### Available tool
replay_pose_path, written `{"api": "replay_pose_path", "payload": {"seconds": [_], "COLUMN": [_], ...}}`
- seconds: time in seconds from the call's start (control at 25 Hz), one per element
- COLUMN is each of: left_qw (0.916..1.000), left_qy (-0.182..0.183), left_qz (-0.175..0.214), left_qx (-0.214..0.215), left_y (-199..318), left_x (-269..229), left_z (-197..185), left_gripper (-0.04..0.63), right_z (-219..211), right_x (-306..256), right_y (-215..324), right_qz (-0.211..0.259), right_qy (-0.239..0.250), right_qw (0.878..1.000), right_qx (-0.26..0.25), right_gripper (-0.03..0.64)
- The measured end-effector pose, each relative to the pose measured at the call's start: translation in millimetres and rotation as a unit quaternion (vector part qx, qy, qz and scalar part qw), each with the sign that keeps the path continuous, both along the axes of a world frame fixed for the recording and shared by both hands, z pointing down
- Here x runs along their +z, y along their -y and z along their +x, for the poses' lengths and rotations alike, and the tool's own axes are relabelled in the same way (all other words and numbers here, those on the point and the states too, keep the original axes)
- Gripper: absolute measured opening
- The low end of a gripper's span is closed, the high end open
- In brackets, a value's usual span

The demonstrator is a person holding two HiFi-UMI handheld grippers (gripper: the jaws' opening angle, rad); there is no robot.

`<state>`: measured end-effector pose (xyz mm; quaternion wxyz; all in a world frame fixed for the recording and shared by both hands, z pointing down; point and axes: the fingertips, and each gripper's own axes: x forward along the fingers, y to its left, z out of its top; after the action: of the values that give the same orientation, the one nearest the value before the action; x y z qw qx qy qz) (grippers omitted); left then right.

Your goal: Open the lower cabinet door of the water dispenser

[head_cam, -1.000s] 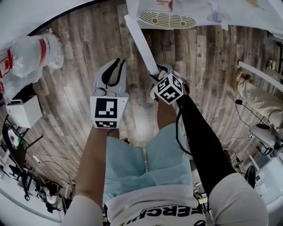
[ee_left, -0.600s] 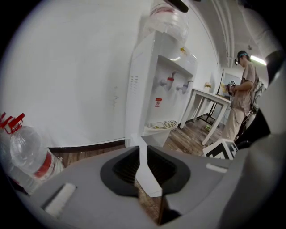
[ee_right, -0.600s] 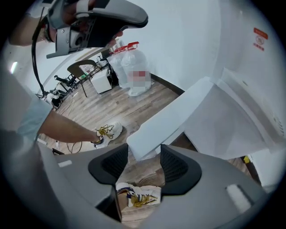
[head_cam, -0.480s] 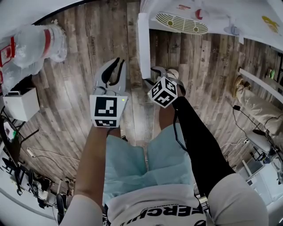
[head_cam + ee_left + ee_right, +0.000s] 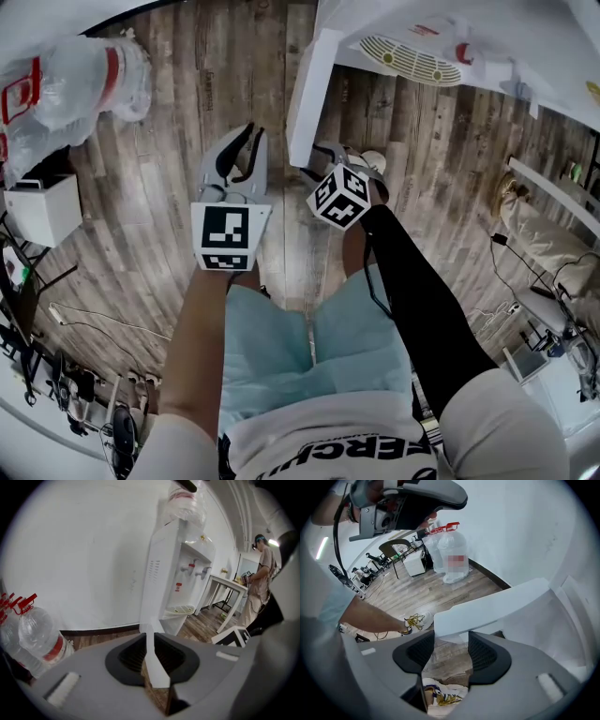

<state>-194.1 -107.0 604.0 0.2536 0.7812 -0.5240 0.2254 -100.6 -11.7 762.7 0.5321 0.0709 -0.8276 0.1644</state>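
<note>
The white water dispenser (image 5: 450, 37) stands at the top right of the head view, its drip grille (image 5: 412, 58) facing me. Its lower cabinet door (image 5: 307, 94) is swung out as a white panel over the wooden floor. My right gripper (image 5: 323, 155) is shut on the door's free edge. In the right gripper view the door (image 5: 497, 606) runs between the jaws of the right gripper (image 5: 452, 651). My left gripper (image 5: 246, 141) hangs to the door's left, shut and holding nothing. In the left gripper view the dispenser (image 5: 173, 573) stands beyond the left gripper (image 5: 151, 656).
Large water bottles (image 5: 66, 84) lie at the upper left by the wall, with a white box (image 5: 42, 211) below them. Cables run over the floor at the left. In the left gripper view a person (image 5: 260, 578) stands by a white table (image 5: 225, 585).
The cabinet door has swung further out from the dispenser, leftward in the head view, with my right gripper moving with it. The left gripper has stayed where it was.
</note>
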Motion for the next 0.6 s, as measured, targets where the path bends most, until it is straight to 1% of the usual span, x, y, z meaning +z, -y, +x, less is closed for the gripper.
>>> {"api": "replay_pose_path", "payload": {"seconds": [0.6], "left_qw": [0.9993], "left_qy": [0.002], "left_qz": [-0.005], "left_qx": [-0.038], "left_y": [-3.6], "left_x": [7.1], "left_z": [-58.9], "left_gripper": [0.058], "right_z": [-59.3], "right_x": [3.2], "right_y": [9.5], "right_qz": [0.011], "right_qy": [0.011], "right_qw": [0.999], "right_qx": [-0.030], "right_gripper": [0.207]}}
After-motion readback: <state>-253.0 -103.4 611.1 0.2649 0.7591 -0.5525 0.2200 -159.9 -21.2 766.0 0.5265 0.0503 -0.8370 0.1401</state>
